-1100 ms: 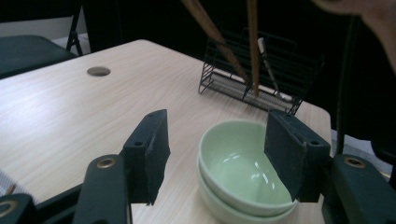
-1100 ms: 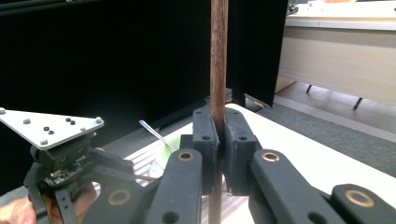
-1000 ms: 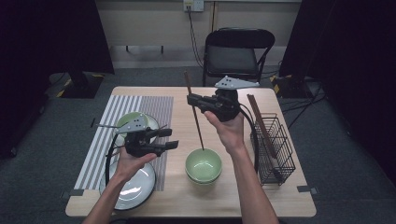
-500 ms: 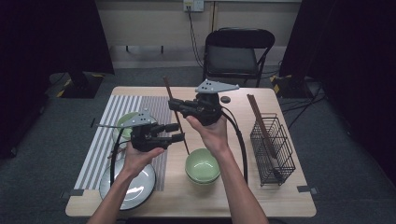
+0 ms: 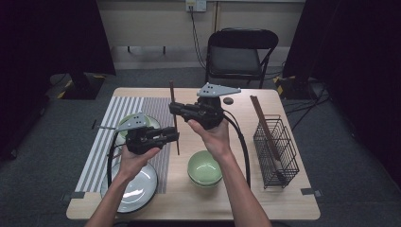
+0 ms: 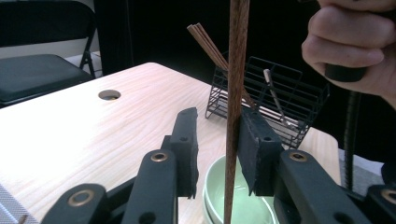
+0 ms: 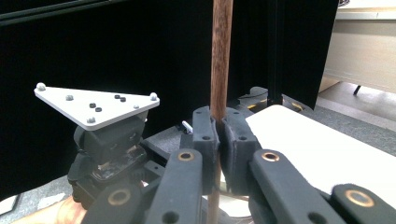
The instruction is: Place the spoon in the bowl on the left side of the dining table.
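Note:
A long brown chopstick (image 5: 174, 118) stands nearly upright above the table, and my right gripper (image 5: 174, 109) is shut on its middle. In the right gripper view the pads of the right gripper (image 7: 218, 114) press on the chopstick (image 7: 220, 56) from both sides. My left gripper (image 5: 175, 137) reaches in lower down, its jaws either side of the stick. In the left gripper view the chopstick (image 6: 236, 93) rests against one pad of the left gripper (image 6: 217, 116), with a gap to the other. These jaws have just been closing.
A green bowl (image 5: 204, 168) sits at the front middle, also under the jaws as the bowl (image 6: 212, 186). A white plate (image 5: 127, 189) and a striped mat (image 5: 104, 137) lie left. At the right stands a wire basket (image 5: 276, 151) holding chopsticks (image 5: 262, 118). A chair (image 5: 236, 56) is behind the table.
My right gripper carried the chopstick leftward, away from above the bowl, to the left gripper's tips. The left jaws have narrowed around the stick.

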Available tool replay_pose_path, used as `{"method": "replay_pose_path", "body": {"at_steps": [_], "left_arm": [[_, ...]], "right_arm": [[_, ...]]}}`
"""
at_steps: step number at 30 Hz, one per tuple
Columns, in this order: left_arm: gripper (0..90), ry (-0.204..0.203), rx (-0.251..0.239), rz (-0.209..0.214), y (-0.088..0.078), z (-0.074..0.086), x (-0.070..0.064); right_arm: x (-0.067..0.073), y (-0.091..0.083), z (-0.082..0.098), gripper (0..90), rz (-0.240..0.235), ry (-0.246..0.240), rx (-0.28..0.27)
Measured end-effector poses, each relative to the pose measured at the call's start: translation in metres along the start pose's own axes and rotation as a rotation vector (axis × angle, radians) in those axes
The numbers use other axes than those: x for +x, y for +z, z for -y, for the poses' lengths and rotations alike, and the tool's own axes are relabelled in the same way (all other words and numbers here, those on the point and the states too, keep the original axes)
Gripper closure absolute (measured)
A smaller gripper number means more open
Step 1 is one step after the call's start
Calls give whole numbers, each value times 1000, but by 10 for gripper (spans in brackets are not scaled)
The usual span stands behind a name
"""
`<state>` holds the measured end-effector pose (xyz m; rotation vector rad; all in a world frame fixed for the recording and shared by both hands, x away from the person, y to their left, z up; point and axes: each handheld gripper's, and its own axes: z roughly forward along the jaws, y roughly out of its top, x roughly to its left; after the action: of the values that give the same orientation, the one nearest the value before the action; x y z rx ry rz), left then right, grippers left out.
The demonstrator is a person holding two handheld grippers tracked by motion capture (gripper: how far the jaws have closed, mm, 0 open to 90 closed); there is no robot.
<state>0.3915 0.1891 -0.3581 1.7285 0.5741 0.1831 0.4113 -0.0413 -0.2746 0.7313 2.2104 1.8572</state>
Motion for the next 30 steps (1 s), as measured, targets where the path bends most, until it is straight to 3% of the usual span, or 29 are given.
{"method": "replay_pose_path", "body": {"at_steps": [6, 8, 13, 15, 25, 27, 30], "left_arm": [[721, -7, -41, 45, 1, -6, -1], [796, -3, -48, 58, 1, -7, -1], [838, -3, -43, 53, -1, -7, 1], [841, -16, -45, 57, -2, -7, 2], [844, -4, -44, 57, -2, -7, 0], [848, 1, -46, 55, -3, -8, 0], [848, 6, -44, 57, -5, -8, 1]], "right_arm": [[0, 3, 1, 852, -6, 6, 1], [2, 6, 2, 852, -16, -1, 5], [4, 8, 3, 851, -28, -8, 9], [5, 8, 3, 852, -30, -7, 8], [4, 6, 2, 850, -50, -20, 11], [4, 5, 3, 840, -48, -27, 10], [4, 1, 3, 732, -47, -30, -5]]}}
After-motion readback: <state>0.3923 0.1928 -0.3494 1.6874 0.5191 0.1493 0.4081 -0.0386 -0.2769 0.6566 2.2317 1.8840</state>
